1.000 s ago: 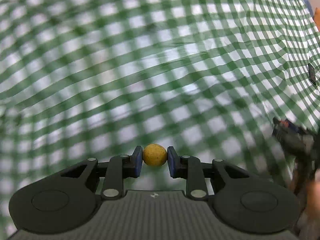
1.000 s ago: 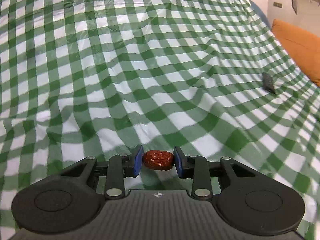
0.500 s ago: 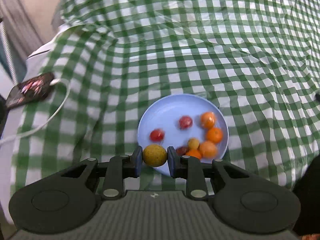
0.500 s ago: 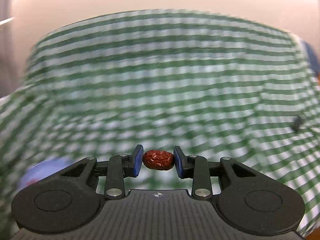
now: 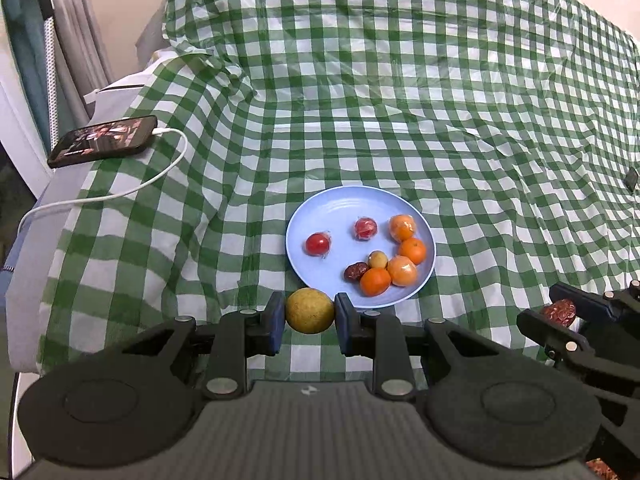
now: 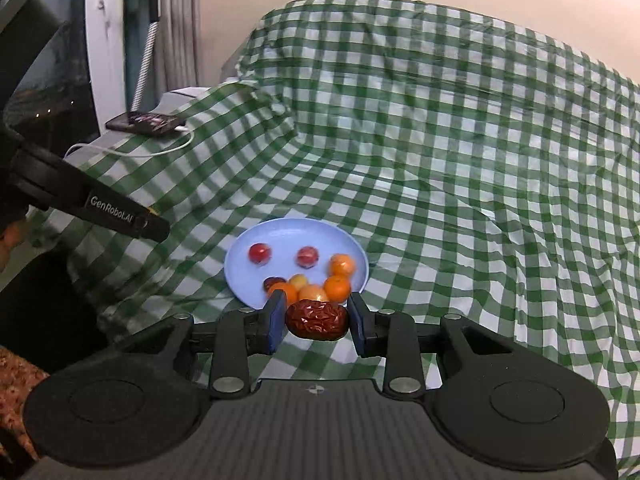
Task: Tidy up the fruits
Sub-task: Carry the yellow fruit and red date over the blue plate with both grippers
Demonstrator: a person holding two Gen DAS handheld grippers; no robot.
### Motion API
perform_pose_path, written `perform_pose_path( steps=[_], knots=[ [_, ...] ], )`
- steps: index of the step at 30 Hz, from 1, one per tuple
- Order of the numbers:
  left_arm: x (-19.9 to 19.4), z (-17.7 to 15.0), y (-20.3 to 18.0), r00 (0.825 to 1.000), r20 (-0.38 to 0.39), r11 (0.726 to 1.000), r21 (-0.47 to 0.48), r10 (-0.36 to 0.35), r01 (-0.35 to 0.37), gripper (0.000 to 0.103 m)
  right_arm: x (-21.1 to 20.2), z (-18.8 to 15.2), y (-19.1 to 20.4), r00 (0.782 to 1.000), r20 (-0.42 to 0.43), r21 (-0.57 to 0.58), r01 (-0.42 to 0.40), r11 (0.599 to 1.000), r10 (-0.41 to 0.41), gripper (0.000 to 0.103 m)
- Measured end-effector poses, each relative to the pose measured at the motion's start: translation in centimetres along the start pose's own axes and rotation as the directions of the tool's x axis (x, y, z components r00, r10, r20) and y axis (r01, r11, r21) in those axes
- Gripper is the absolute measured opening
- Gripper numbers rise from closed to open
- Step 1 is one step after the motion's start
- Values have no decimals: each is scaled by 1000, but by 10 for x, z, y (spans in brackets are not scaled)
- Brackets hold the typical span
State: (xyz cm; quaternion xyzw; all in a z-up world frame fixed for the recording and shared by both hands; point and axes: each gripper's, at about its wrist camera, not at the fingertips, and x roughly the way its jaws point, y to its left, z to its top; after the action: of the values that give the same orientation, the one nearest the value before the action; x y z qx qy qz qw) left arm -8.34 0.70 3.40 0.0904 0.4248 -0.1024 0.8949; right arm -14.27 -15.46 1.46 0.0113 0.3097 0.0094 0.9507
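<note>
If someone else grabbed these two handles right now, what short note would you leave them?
Left gripper: shut on a yellow-green fruit, held near the blue plate's front edge.
Right gripper: shut on a wrinkled red date, also near the plate.
Done: the plate already holds four oranges, two red fruits, a small yellow fruit and another date.
Left: set both held fruits on the plate.
The phone on charge at the left is not part of the job.
</note>
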Motion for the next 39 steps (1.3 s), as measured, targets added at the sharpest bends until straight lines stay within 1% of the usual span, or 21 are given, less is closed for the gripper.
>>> perform_pose_path(
  steps=[4, 10, 22, 29, 34, 39],
  knots=[
    [-1, -4, 4, 1000, -1, 1000, -9, -10, 10, 29, -6, 0, 7, 1000, -7, -6, 12, 1000, -12, 35],
    [1, -5, 7, 1000, -5, 1000, -22, -9, 9, 29, -6, -3, 8, 1000, -14, -27, 6, 1000, -6, 35],
    [24, -5, 12, 997, -70, 1000, -26, -12, 11, 29, 13, 0, 4, 997, -75, -27, -16, 999, 14, 35],
    [41, -2, 13, 994, -103, 999, -22, -28, 26, 29, 30, 2, 2, 994, -112, -26, -23, 999, 20, 35],
    [59, 1, 15, 989, -141, 999, -23, -35, 32, 29, 45, 3, -1, 990, -139, -16, -24, 1000, 22, 35],
    [81, 17, 17, 987, -158, 999, -29, -42, 38, 29, 70, 10, -6, 988, -152, -17, -17, 1000, 15, 35]
  ],
)
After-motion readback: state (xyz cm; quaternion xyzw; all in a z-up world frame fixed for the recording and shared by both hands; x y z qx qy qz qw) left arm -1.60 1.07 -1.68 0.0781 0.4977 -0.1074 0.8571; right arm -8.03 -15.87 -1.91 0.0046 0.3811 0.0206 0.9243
